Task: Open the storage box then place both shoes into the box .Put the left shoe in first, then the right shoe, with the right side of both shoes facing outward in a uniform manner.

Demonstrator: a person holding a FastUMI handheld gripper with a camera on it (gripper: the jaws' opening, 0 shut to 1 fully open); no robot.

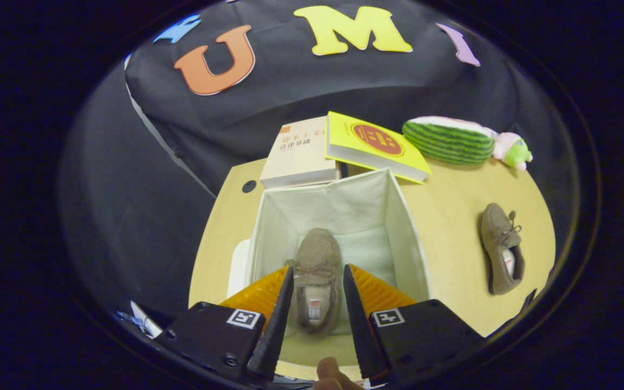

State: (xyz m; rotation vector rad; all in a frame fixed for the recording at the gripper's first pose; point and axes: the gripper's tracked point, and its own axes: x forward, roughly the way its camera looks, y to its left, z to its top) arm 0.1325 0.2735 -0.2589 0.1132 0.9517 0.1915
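One brown shoe (317, 276) lies inside the open box (339, 197); its mate (501, 249) lies outside.

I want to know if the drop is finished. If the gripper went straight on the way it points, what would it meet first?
Probably the brown shoe lying in the open storage box, seen between the open gripper fingers; depth is unclear.

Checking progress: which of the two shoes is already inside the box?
The shoe between the open jaws lies in the box; the other shoe lies on the table.

Even overhead light, surface (453, 216) bright, soft short shadows beside shoe (501, 249), storage box (404, 238) interior well lit, strong fisheye bending toward edges, far wall dim, focus sharp centrally
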